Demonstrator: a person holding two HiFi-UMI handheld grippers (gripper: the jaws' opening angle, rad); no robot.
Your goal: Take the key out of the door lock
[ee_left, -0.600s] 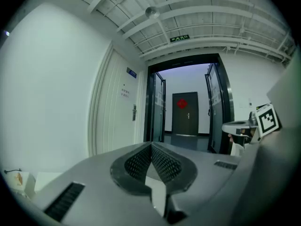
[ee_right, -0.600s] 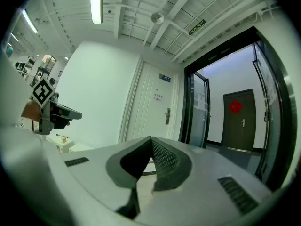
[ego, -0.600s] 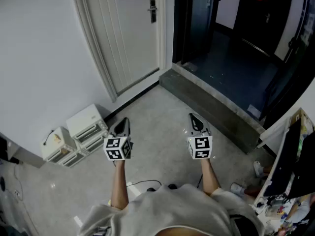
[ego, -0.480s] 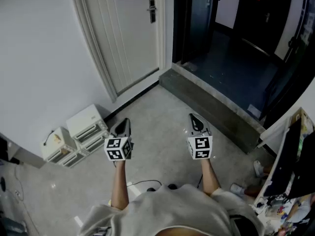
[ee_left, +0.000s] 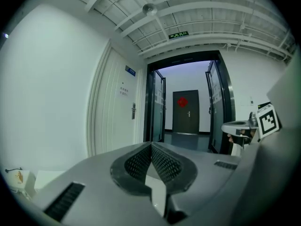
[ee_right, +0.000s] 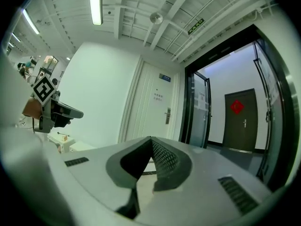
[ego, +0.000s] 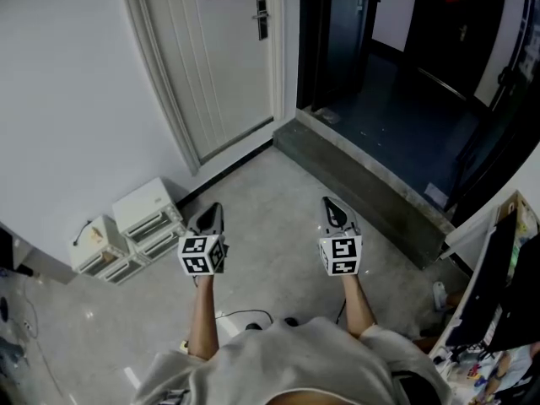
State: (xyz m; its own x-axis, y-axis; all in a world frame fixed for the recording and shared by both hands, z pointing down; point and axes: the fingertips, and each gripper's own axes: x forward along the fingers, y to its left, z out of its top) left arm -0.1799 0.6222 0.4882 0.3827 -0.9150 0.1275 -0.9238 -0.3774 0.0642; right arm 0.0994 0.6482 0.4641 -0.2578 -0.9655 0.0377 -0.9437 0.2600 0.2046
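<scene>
Facing the white door (ego: 221, 66), left gripper (ego: 214, 209) and right gripper (ego: 330, 202), fingers together, empty; white boxes (ego: 139, 226) nearby.

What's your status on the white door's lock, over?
Left gripper shut, empty; right gripper shut, empty. Dark metal lock plate on white door well ahead, key too small to see. White boxes left, off path.

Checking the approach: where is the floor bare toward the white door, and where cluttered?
Bare floor runs up to the white door, between the white drawer units and the grey step. Crowded: clutter at bottom right, cable at bottom centre.
</scene>
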